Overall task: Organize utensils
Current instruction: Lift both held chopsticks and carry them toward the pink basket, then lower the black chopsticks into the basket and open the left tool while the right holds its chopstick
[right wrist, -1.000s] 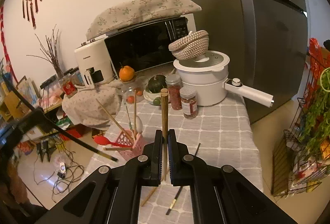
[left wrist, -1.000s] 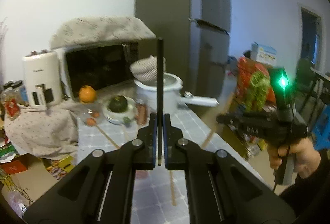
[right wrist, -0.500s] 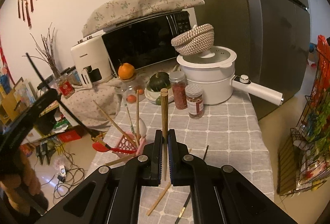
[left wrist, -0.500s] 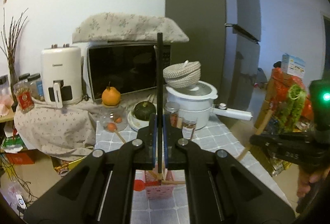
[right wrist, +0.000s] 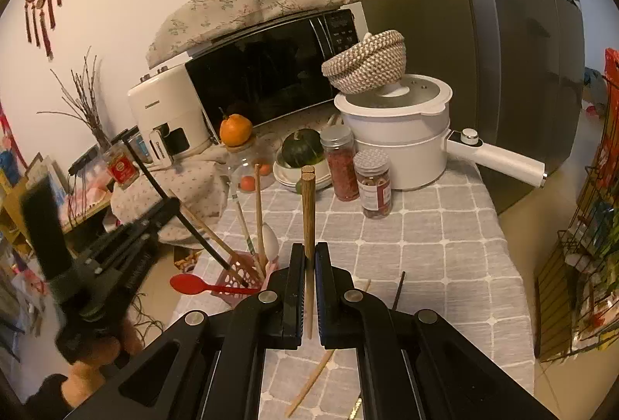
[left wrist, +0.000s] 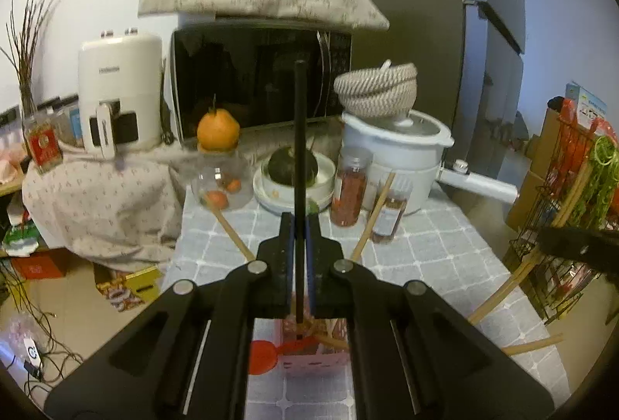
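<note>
The left gripper (left wrist: pixel 300 246) has its jaws clamped on a black chopstick (left wrist: pixel 298 134), which stands upright between them and rises well above them. Below the jaws sits a pink utensil basket (left wrist: pixel 309 356) on the grey checked worktop (left wrist: pixel 445 253), a red spoon (left wrist: pixel 267 354) poking out to its left. Wooden chopsticks (left wrist: pixel 377 213) lean up just right of the jaws.

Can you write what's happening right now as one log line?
left gripper: shut on black chopstick, tip over pink basket | right gripper: shut on wooden chopstick | loose chopsticks on table
</note>
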A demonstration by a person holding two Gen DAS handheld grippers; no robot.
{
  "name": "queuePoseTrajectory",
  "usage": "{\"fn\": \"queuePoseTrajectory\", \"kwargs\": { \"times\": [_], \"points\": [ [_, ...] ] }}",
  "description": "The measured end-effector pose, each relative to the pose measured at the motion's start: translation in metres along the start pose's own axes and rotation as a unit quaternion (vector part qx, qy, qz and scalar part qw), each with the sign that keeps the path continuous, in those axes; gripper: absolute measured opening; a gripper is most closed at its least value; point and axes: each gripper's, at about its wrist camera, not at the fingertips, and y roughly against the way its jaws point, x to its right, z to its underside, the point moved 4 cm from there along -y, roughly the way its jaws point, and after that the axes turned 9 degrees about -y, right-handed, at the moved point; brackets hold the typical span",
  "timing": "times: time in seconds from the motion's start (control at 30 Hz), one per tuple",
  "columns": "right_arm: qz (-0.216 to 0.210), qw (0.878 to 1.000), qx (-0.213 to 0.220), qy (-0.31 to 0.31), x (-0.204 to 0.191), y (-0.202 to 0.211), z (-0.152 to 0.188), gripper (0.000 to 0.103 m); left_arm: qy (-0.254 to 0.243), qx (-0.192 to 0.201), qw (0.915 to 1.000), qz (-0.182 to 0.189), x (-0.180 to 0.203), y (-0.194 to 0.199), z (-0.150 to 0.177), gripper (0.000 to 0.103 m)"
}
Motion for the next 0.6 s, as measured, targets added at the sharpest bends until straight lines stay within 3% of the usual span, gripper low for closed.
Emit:
{"fn": "queuePoseTrajectory", "kwargs": {
  "times": [0.27,0.43,0.6],
  "points": [
    [-0.015,1.0,0.016,-0.008,-0.001,-0.003,-0.005,0.005,0.019,-0.041,0.9989,0.013,-0.003,-0.02,0.011,0.007],
    [-0.027,0.999,0.035,-0.007,-0.007,0.001,-0.01,0.005,0.022,-0.041,0.9989,0.011,-0.002,-0.01,0.005,0.037],
    [-0.044,0.998,0.055,0.003,-0.018,0.007,-0.015,0.005,0.019,-0.041,0.999,0.007,-0.004,0.012,-0.004,0.05]
  ]
}}
